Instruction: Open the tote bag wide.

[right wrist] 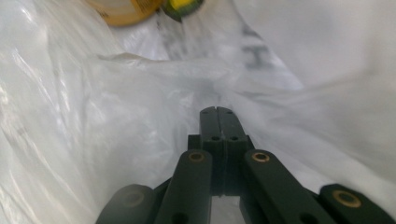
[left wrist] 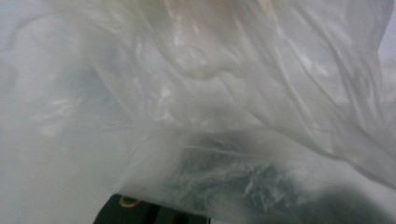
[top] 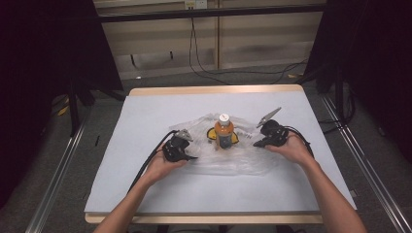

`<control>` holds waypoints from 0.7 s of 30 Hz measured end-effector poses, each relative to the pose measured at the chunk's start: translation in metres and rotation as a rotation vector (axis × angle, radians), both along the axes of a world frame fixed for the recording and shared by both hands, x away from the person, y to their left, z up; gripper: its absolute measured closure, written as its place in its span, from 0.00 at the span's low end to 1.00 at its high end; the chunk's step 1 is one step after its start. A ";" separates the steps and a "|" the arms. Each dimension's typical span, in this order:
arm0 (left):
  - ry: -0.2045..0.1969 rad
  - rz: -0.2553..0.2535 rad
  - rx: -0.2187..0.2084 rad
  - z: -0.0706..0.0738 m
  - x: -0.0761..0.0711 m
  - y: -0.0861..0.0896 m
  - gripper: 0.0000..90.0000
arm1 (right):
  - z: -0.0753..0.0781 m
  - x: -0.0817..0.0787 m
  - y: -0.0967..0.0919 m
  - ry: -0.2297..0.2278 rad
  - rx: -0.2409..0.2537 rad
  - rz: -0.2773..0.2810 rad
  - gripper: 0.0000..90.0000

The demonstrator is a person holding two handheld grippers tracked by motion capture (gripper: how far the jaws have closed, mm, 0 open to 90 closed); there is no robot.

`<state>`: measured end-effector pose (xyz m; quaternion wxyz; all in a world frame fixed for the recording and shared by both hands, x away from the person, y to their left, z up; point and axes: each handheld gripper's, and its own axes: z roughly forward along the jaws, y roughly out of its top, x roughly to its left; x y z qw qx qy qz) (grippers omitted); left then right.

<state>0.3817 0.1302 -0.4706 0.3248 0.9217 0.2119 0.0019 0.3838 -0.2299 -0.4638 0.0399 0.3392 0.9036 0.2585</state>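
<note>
Two grippers at a plastic bag on the table

The bottle (top: 224,131) stands on the bag (top: 228,160) mid-table, between both grippers. Right gripper (right wrist: 217,110) is clenched on the bag; left gripper (top: 193,156) is draped in film, grip unclear.

Dim dark surroundings, evenly lit table (top: 145,184), soft blur up close, glare on crinkled plastic (left wrist: 243,84)
</note>
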 end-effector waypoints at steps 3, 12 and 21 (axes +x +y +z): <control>0.010 0.000 -0.001 0.000 0.000 0.008 1.00 | 0.002 -0.008 -0.015 -0.007 -0.044 -0.006 1.00; 0.042 0.001 -0.049 -0.001 -0.012 0.022 1.00 | 0.002 -0.023 -0.041 -0.013 -0.026 -0.049 1.00; 0.012 -0.024 -0.238 0.027 -0.034 0.022 1.00 | 0.033 -0.042 -0.047 -0.130 0.261 -0.095 1.00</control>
